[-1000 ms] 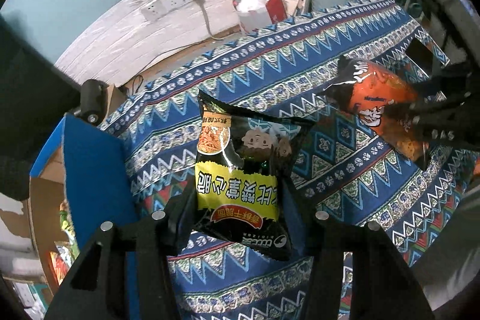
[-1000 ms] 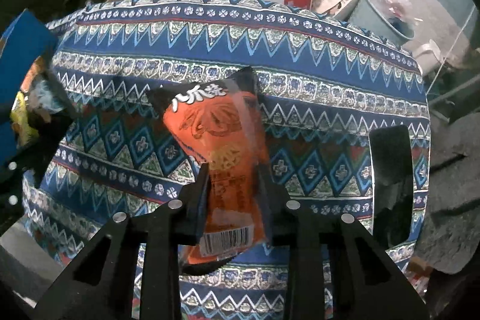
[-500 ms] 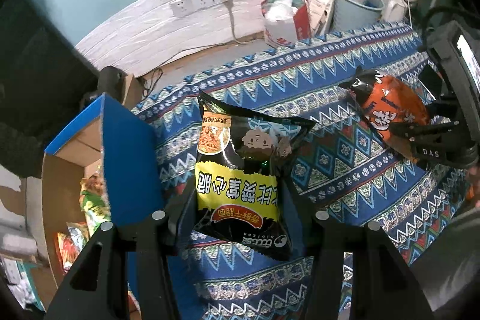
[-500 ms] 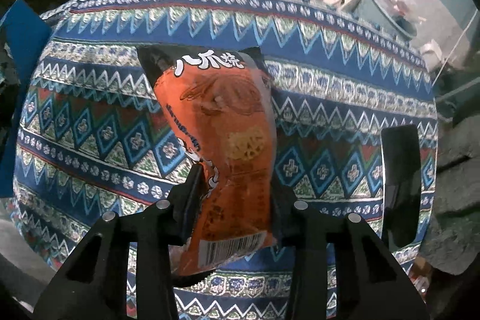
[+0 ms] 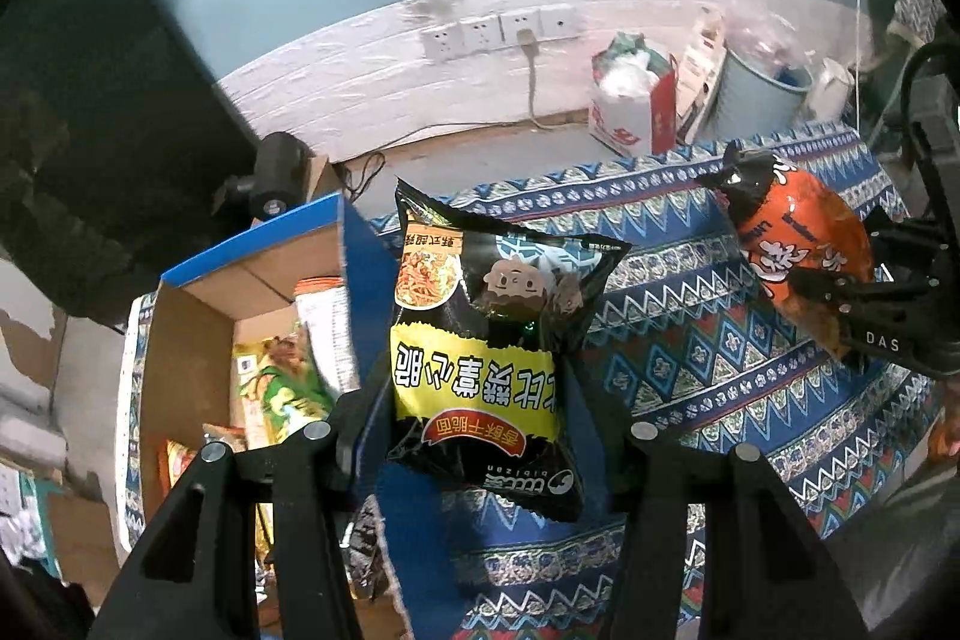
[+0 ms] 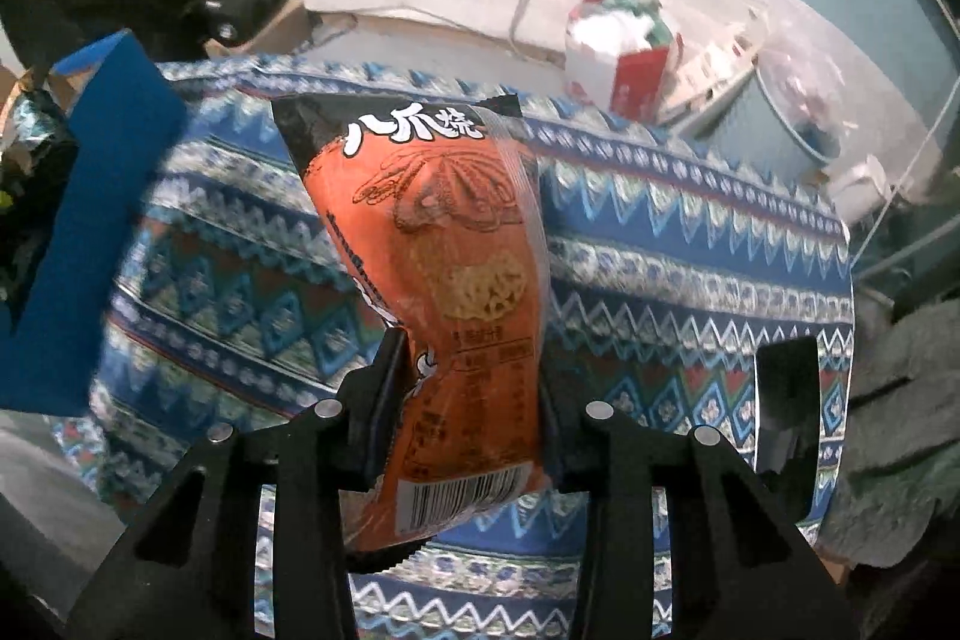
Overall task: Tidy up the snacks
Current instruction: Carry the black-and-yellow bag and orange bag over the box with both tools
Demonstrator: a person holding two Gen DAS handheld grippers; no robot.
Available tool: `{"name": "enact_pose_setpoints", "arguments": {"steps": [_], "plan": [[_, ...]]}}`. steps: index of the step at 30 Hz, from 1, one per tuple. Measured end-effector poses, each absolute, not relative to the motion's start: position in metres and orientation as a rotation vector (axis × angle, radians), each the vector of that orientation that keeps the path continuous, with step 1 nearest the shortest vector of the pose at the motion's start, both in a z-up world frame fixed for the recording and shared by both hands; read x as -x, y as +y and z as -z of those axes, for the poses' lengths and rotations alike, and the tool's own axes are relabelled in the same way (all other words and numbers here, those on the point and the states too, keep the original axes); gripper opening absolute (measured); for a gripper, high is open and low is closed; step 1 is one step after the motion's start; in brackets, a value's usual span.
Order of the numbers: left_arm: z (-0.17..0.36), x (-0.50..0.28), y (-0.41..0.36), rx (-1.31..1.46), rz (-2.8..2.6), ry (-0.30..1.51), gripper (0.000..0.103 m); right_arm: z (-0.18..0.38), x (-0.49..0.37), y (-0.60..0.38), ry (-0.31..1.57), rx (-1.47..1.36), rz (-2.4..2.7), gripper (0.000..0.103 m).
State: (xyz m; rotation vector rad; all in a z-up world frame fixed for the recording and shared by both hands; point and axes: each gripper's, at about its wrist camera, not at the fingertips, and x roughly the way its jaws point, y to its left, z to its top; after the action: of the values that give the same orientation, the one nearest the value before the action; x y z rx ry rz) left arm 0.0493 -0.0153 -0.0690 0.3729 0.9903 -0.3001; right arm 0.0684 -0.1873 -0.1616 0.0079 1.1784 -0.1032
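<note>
My left gripper [image 5: 480, 400] is shut on a black and yellow snack bag [image 5: 480, 334], held above the patterned blue tablecloth [image 5: 690, 340], just right of an open cardboard box [image 5: 186, 340] with blue flaps that holds several snack packs [image 5: 276, 388]. My right gripper [image 6: 465, 370] is shut on an orange snack bag [image 6: 456, 268], held above the cloth [image 6: 690, 268]. That orange bag [image 5: 798, 244] and the right gripper [image 5: 840, 298] also show at the right of the left wrist view. The box's blue flap [image 6: 90, 196] shows at the left of the right wrist view.
A red and white carton [image 5: 636, 106] and a grey bin [image 5: 756, 100] stand on the floor by the wall beyond the table. A wall socket strip [image 5: 498, 31] has a cable plugged in. A black flat object [image 6: 786, 400] lies on the cloth at the right.
Both grippers have lifted with their bags. The left one has moved toward the box, whose inside now shows. The orange bag has risen off the cloth.
</note>
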Motion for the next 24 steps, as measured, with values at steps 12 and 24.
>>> {"name": "enact_pose_setpoints", "arguments": {"steps": [12,24], "plan": [[0.055,-0.051,0.027,-0.317,0.224,0.959,0.054,0.124,-0.094,-0.136,1.104,-0.001,0.008,0.037],[0.048,-0.058,0.096,-0.202,0.125,0.958,0.054,0.098,-0.130,-0.062,1.066,0.021,-0.134,0.037]]}}
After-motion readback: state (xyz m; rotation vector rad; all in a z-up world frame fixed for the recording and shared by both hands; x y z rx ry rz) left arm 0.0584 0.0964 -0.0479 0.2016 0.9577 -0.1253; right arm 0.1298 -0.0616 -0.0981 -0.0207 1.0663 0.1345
